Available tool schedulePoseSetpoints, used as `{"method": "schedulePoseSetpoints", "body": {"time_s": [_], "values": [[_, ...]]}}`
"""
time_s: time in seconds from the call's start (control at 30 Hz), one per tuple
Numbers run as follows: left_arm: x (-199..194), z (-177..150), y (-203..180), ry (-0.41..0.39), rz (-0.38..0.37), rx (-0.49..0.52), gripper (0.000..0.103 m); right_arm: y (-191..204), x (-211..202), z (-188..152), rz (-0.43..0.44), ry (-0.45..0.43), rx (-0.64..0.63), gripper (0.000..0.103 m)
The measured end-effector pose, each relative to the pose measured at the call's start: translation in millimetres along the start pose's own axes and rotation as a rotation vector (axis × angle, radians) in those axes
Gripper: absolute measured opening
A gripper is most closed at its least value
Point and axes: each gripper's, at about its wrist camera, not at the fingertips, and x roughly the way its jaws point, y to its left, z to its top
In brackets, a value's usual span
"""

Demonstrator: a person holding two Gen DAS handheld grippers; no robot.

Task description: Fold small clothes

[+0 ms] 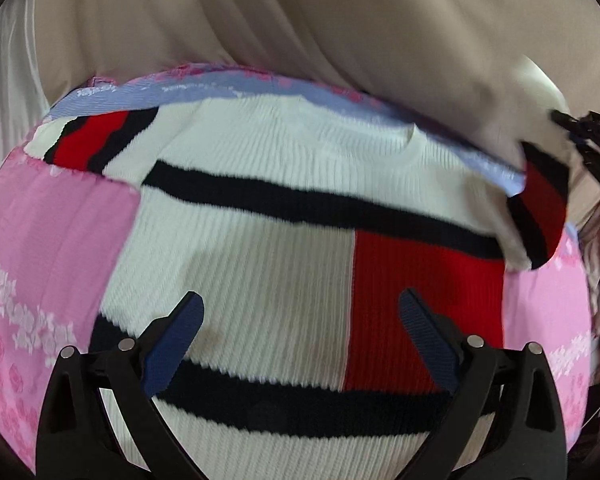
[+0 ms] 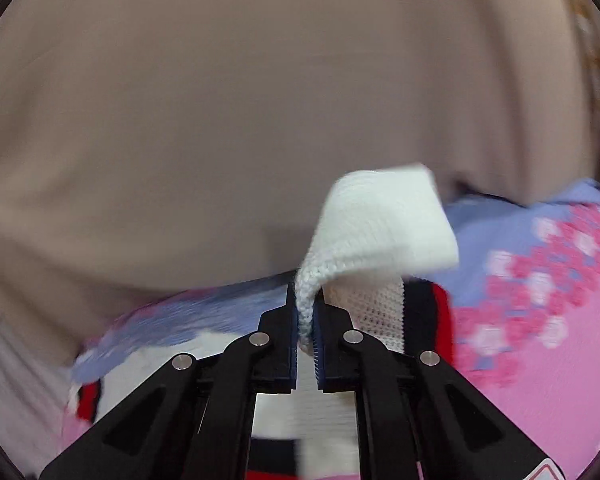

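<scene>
Risk first: the right gripper (image 2: 307,316) is pinching only a thin knit edge of the sweater (image 1: 260,240), so the cuff could be slipping out mid-fold if the pull goes fast or the fabric drags on the pink floral sheet (image 1: 52,240); my guess is the sleeve would then be dropping short and the fold going crooked. Second risk: the left gripper (image 1: 300,308) is holding nothing, so the sweater body could be sliding along with the pulled sleeve. Going left to right, sweater as landmark: the sheet is lying under it and showing on both sides, beige fabric (image 1: 300,20) is hanging beyond its collar end. The sweater is lying flat, front up, sleeves spread to both sides. The left gripper's fingers (image 1: 176,344) are spread wide, released, hovering over the hem end of the sweater, navy stripe between them; contact with the knit I cannot tell. The right gripper's fingers (image 2: 292,340) are clenched on the white sleeve cuff (image 2: 380,220), which is sticking up past the tips and flopping right, lifted off the sheet.
</scene>
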Motion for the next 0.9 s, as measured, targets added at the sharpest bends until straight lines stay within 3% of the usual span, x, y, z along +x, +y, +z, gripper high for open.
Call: {"method": "schedulePoseSetpoints", "body": {"time_s": [0.03, 0.1, 0.2, 0.43, 0.5, 0.57, 0.63, 0.67, 0.7, 0.77, 0.9], "values": [[-0.8, 6.7, 6.1, -0.013, -0.017, -0.023, 0.097, 34.8, 11.3, -12.1, 0.081, 0.037, -0.042, 0.012], [1.0, 23.6, 19.6, -0.040, -0.068, -0.078, 0.098, 90.0, 35.7, -45.8, 0.185, 0.116, -0.119, 0.035], [17.3, 46.4, 35.7, -0.046, -0.096, -0.127, 0.098, 114.5, 52.6, -91.5, 0.121, 0.147, -0.176, 0.038], [119.4, 69.3, 61.6, 0.137, -0.170, -0.402, 0.098, 0.1, 15.0, -163.7, -0.127, 0.248, 0.205, 0.044], [134.5, 68.1, 58.0, 0.152, -0.185, -0.452, 0.098, -23.6, 7.3, -169.4, -0.140, 0.259, 0.293, 0.044], [141.2, 71.6, 46.2, 0.124, -0.145, -0.457, 0.097, -36.4, 4.3, -169.5, -0.108, 0.260, 0.361, 0.044], [145.8, 77.6, 34.6, 0.124, -0.133, -0.427, 0.077, -45.6, 6.5, -168.0, -0.094, 0.248, 0.394, 0.044], [148.0, 81.7, 28.9, 0.133, -0.128, -0.407, 0.041, -48.4, 10.6, -166.3, -0.088, 0.249, 0.411, 0.044], [148.8, 87.1, 25.3, 0.135, -0.136, -0.383, 0.013, -54.9, 14.4, -166.5, -0.080, 0.249, 0.429, 0.044], [137.6, 100.5, 27.4, 0.087, -0.177, -0.373, 0.009, -60.4, 21.0, -165.9, -0.049, 0.247, 0.473, 0.044], [100.9, 123.6, 42.5, -0.056, -0.161, -0.328, 0.009, -54.8, 23.8, -158.4, -0.029, 0.216, 0.463, 0.044]]}}
